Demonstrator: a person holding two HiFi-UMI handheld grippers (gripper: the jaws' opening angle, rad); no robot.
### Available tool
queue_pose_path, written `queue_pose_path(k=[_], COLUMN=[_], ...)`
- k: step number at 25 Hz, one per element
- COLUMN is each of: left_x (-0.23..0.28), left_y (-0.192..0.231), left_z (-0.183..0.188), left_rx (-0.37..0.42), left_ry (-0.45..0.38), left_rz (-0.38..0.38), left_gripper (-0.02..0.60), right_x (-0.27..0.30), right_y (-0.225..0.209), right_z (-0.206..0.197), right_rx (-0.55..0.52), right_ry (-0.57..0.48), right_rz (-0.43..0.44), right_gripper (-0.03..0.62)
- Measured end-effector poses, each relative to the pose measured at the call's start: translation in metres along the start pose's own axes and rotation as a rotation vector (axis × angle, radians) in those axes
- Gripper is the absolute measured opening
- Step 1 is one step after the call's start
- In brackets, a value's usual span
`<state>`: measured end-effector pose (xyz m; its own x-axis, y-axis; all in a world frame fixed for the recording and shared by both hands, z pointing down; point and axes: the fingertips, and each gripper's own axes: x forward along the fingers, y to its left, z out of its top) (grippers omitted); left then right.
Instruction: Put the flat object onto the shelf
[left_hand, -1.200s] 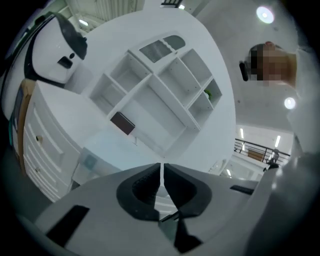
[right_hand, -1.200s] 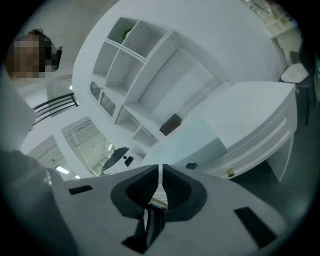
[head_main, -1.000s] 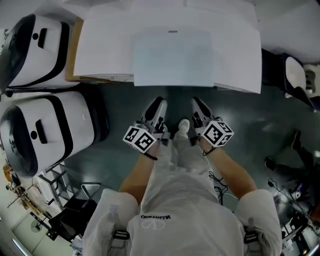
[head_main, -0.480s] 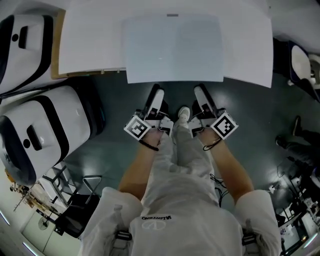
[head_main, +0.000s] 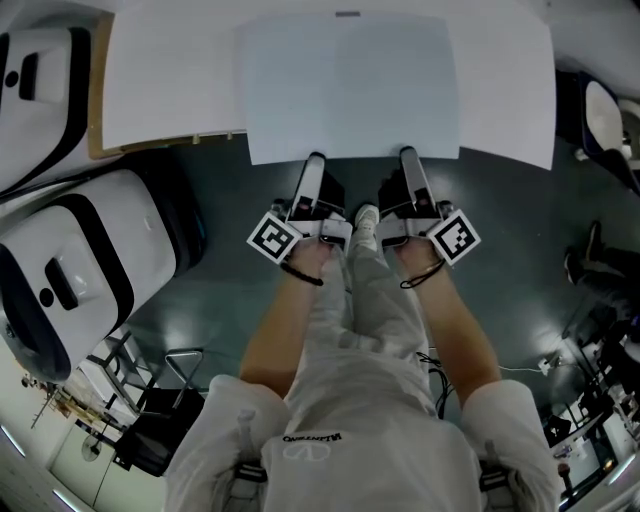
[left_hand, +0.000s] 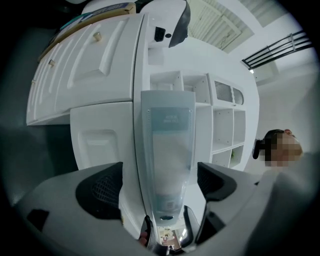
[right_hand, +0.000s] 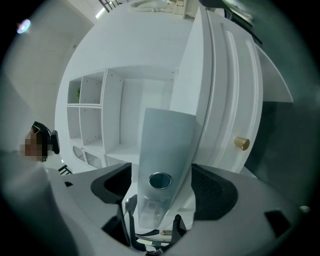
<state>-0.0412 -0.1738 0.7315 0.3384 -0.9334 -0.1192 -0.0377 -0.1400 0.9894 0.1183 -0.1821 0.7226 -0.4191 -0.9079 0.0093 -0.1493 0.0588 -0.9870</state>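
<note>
The flat object (head_main: 348, 85) is a pale, translucent panel lying on the white shelf top (head_main: 170, 80). In the head view my left gripper (head_main: 314, 162) and right gripper (head_main: 409, 157) sit side by side at the panel's near edge. In the left gripper view the panel (left_hand: 169, 145) runs away between the jaws of my left gripper (left_hand: 160, 182), and the dark pads (left_hand: 105, 189) stand clear of it. In the right gripper view the panel (right_hand: 165, 142) also passes through my right gripper (right_hand: 162, 186), with the pads (right_hand: 212, 187) spread wide. Both pairs of jaws have just been opening round the panel.
Two white cases with black bands (head_main: 80, 260) stand at the left, beside a brown board edge (head_main: 95, 135). White open compartments (left_hand: 222, 125) and a brass knob (right_hand: 241, 144) show on the cabinet. A person stands at the side (left_hand: 272, 150). Cables and gear (head_main: 590, 380) lie on the dark floor.
Both grippers have rolled, their marker cubes turning, and their tips now reach the panel's near edge. The panel shows larger and squarer on the shelf top.
</note>
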Motion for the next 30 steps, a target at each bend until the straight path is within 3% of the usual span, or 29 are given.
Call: queue_pose_path(k=[4, 6, 9, 10, 22, 30], left_x=[0.002, 0.005, 0.009, 0.01, -0.005, -0.005], left_y=[-0.005, -0.009, -0.01, -0.01, -0.014, -0.062], left_z=[0.002, 0.004, 0.008, 0.009, 0.006, 0.026], left_rx=[-0.035, -0.05, -0.055, -0.055, -0.077, -0.062], left_ry=[-0.015, -0.026, -0.043, -0.046, -0.023, -0.025], left_rz=[-0.032, -0.046, -0.077, -0.084, -0.046, -0.085], left_gripper=[0.449, 0.448, 0.309, 0.301, 0.278, 0.277], right_x=[-0.001, 0.0, 0.003, 0.004, -0.01, -0.006], right_y=[0.001, 0.003, 0.0, -0.002, 0.005, 0.058], right_z=[0.007, 0.012, 0.013, 0.013, 0.006, 0.0], right_rx=[0.033, 0.034, 0.038, 0.041, 0.071, 0.04], right_ry=[-0.065, -0.088, -0.096, -0.097, -0.122, -0.176], right_rz=[0.002, -0.002, 0.002, 0.003, -0.014, 0.037], right_gripper=[0.379, 0.347, 0.319, 0.315, 0.296, 0.295])
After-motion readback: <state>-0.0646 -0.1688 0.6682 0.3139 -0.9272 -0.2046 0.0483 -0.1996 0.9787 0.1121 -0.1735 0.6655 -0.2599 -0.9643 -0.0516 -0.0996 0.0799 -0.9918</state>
